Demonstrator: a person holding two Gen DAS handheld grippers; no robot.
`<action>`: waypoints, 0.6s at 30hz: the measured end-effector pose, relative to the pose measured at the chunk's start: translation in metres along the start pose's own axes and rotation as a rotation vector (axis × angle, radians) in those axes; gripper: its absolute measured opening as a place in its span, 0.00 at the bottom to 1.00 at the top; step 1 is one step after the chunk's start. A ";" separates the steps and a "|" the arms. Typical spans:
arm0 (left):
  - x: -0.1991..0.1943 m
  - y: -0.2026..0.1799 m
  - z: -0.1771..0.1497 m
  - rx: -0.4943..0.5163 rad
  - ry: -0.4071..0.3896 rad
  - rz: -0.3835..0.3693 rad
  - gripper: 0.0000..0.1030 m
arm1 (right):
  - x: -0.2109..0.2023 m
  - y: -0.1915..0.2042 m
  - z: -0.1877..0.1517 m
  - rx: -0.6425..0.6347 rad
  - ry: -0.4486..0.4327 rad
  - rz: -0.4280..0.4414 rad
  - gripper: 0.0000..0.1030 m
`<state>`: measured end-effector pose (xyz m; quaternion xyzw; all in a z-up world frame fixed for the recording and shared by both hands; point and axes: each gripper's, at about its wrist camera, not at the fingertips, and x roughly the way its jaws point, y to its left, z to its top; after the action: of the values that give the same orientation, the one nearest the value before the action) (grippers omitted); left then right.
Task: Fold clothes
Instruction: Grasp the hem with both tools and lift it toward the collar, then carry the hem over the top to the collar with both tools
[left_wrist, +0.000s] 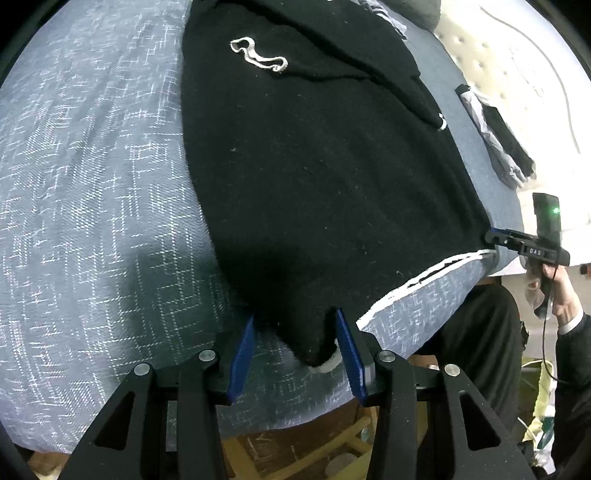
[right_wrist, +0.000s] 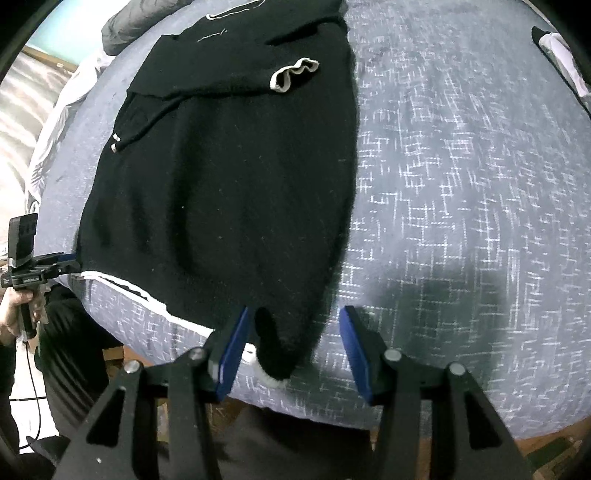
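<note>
Left wrist view: black sweater lies flat on the blue-grey bedspread.
Hem: white trim along the near bed edge.
Left gripper: spread, hem corner between its jaws, unpinched.
Right gripper: spread, other corner between, unpinched.
Cuff: white, on the chest.

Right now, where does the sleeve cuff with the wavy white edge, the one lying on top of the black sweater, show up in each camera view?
Left wrist view: wavy white cuff, upper middle, slightly left of centre.
Right wrist view: same cuff, upper middle.
Shared landmark: the black sweater it lies on, with its white-trimmed hem along the bed's near edge.
</note>
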<state>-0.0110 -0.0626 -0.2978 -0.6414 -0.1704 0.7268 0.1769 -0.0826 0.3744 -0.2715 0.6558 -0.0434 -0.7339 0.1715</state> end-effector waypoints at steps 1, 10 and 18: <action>0.000 0.000 0.000 -0.003 -0.004 -0.004 0.44 | 0.001 0.000 -0.001 -0.002 0.003 0.003 0.48; -0.008 -0.003 0.002 0.011 -0.029 -0.030 0.24 | 0.005 0.017 0.000 -0.069 0.009 0.034 0.11; -0.027 -0.006 0.010 0.039 -0.052 -0.054 0.12 | -0.011 0.023 0.006 -0.090 -0.063 0.058 0.06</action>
<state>-0.0175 -0.0701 -0.2704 -0.6140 -0.1779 0.7414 0.2044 -0.0827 0.3553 -0.2539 0.6223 -0.0347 -0.7503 0.2206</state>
